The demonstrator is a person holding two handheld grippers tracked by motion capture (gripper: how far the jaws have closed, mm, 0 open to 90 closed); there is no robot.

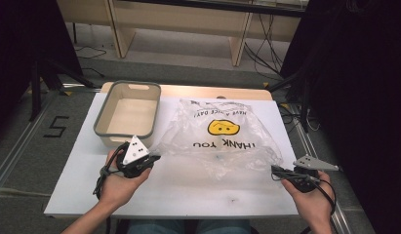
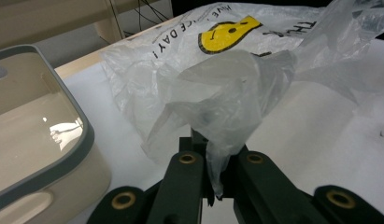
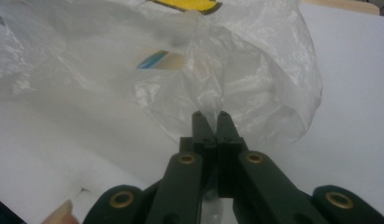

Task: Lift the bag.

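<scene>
One plastic bag (image 1: 222, 134), one grey-rimmed bin (image 1: 127, 113), one white table (image 1: 188, 187), two tools: left tool (image 1: 151, 158), right tool (image 1: 275, 169)

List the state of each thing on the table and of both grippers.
plastic bag: crumpled, print upside down, held at both near corners.
bin: upright, empty, left of the bag.
left gripper: shut on the bag's handle.
right gripper: shut on the bag's other handle.
table: white top, bare near the person.

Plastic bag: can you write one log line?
left hand-held gripper: shut on plastic bag | right hand-held gripper: shut on plastic bag | bin: beside
</scene>
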